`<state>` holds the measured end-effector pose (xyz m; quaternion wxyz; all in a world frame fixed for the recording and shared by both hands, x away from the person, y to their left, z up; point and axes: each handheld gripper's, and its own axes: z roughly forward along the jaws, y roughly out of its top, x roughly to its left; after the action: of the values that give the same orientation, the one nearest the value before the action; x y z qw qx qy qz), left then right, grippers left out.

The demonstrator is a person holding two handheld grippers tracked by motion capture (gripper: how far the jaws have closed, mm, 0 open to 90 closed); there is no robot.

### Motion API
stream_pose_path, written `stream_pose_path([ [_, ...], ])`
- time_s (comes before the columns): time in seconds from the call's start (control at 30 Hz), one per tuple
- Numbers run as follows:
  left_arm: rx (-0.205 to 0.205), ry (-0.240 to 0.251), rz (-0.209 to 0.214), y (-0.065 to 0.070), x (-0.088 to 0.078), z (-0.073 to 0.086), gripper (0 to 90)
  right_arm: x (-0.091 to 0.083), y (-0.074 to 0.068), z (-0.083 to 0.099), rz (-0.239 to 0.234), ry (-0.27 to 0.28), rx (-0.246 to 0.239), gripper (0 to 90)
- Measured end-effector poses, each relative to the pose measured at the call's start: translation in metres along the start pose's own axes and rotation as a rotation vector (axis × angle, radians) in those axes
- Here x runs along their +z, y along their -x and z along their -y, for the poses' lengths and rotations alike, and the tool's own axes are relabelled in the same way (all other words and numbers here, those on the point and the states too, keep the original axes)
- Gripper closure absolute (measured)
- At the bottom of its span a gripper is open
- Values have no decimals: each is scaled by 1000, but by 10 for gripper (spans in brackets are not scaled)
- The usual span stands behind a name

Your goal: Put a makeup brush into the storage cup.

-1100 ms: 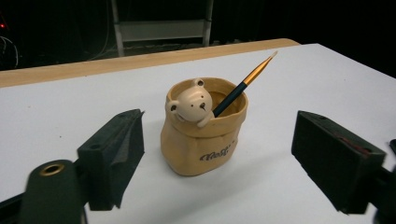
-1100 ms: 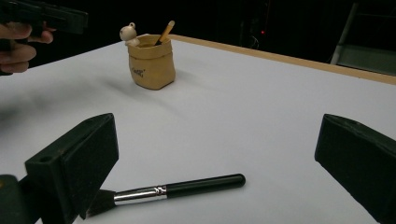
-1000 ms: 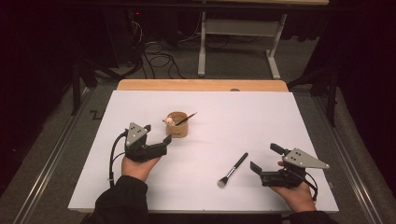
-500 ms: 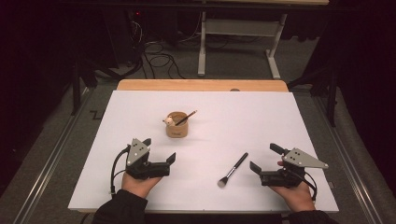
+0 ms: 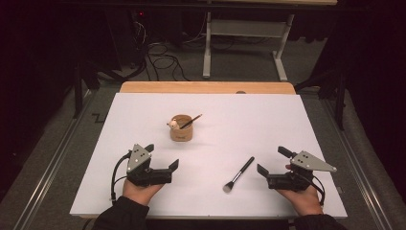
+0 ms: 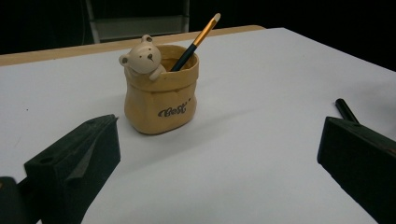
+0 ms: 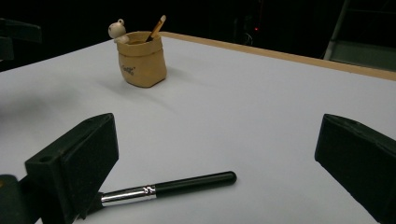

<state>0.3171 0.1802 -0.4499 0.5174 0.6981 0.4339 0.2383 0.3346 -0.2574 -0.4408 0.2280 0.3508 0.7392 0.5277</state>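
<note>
A tan sack-shaped pot (image 5: 182, 130) with a small bear on its rim stands mid-table, and a black and gold brush (image 5: 191, 120) leans inside it. A black makeup brush (image 5: 238, 174) with a silver ferrule lies flat on the white sheet to the right. My left gripper (image 5: 163, 156) rests near the front edge, below and left of the pot. Its jaws have just been opening, and they stand open with nothing between them. In the left gripper view the pot (image 6: 161, 100) stands beyond the jaws. My right gripper (image 5: 271, 160) is open, and the makeup brush (image 7: 168, 187) lies just ahead of its left jaw.
The white sheet (image 5: 249, 120) covers the table, and a wooden strip (image 5: 206, 87) shows at the far edge. Cables (image 5: 158, 52) and a metal table frame (image 5: 239, 33) are on the floor beyond. Dark surroundings lie to both sides.
My left gripper has drawn back from the pot toward the front edge of the table. The right gripper, the pot and the makeup brush have not moved.
</note>
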Motion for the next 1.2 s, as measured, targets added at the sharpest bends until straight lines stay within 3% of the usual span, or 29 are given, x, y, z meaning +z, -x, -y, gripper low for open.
stream_pose_path([
  [0.17, 3, -11, 25, -4, -2, 0, 28, 0, 1, 0, 8, -1, -7, 2],
  [0.4, -6, -71, 24, -5, 3, 3, 30, 0, 3, 1, 12, -6, 2, 2],
  [0.7, 10, -241, 46, -7, 18, 10, 27, 2, 3, 4, 25, -24, 2, 3],
  [1.0, 30, -353, 3, -5, 24, 5, 55, -2, 4, 8, 31, -42, 0, 2],
  [1.2, 35, -443, 23, -5, 27, 7, 74, -3, 8, 8, 30, -41, -10, 2],
])
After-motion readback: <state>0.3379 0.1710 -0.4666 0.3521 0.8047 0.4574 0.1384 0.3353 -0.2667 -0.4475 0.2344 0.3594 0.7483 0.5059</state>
